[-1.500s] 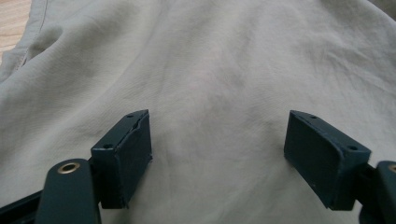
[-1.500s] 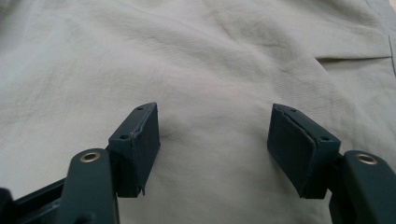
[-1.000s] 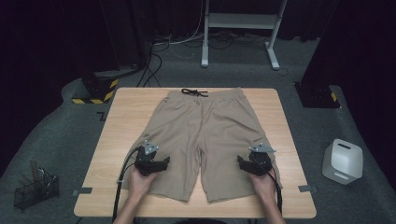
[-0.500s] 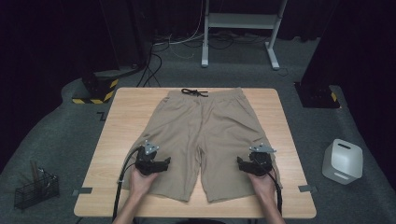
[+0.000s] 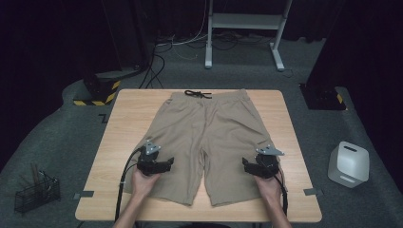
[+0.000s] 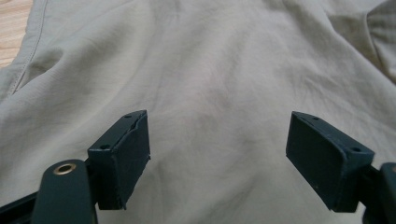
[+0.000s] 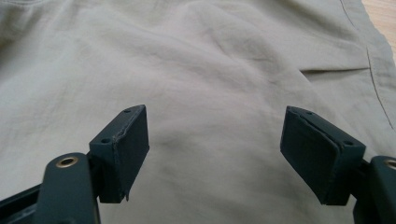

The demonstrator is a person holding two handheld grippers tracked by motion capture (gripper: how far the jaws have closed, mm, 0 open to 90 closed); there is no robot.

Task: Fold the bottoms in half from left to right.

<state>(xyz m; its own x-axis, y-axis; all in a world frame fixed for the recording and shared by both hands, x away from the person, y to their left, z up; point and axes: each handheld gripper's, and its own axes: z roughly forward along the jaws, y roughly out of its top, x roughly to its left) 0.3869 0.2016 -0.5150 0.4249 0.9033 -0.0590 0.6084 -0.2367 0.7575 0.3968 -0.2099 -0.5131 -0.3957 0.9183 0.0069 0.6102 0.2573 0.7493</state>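
— On the table (image 5: 119,142) the shorts (image 5: 209,137) lie flat; left gripper (image 5: 167,165) and right gripper (image 5: 244,164) hover over the legs, jaws wide, empty; the right's just opened.
— Closing now might pinch one layer only.

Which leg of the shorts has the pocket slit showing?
The leg under the right gripper: the shorts show a pocket slit there; the other leg looks plain.

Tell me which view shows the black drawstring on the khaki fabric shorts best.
High view: the black drawstring lies at the waistband of the khaki fabric shorts, at the table's far edge. The left gripper view and right gripper view look at leg fabric between open jaws, not the waistband.
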